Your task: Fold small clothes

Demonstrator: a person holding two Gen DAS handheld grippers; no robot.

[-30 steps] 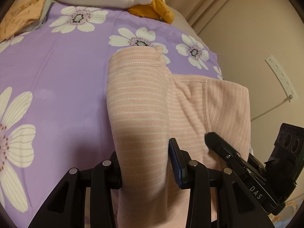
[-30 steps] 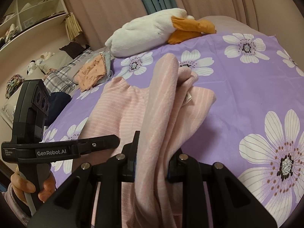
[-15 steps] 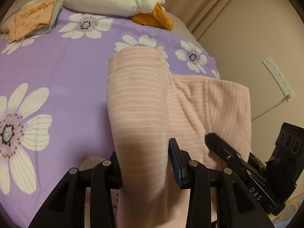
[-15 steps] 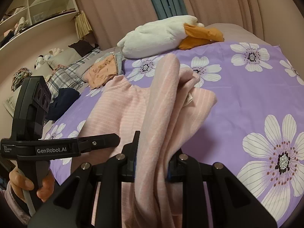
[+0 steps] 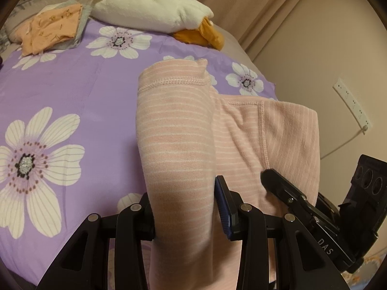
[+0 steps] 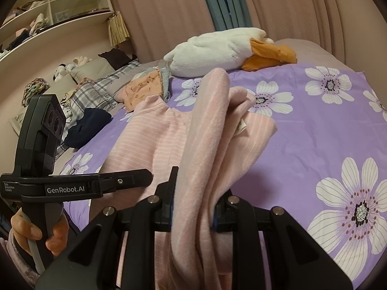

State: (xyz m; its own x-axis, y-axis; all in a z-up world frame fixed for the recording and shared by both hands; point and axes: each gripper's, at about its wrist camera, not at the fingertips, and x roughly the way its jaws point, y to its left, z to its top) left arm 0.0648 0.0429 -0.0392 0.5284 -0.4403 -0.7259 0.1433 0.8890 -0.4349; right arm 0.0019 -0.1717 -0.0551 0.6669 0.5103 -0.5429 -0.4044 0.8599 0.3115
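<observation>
A pink garment with thin white stripes lies partly on the purple flowered bedspread. My left gripper is shut on one hemmed fold of it, lifted off the bed. My right gripper is shut on another bunched part of the same garment, which drapes up and over the jaws. Each gripper shows in the other's view: the right one beside the left, the left one held by a hand.
A white and orange plush toy lies at the far side of the bed. A folded orange garment on a grey one sits at the far left. Plaid fabric and a dark garment lie beyond the bedspread. A shelf unit and curtains stand behind.
Both grippers have moved nearer and lower over the bed with the pink garment still held; more of the bedspread and the room behind shows. The grip on the garment is unchanged.
</observation>
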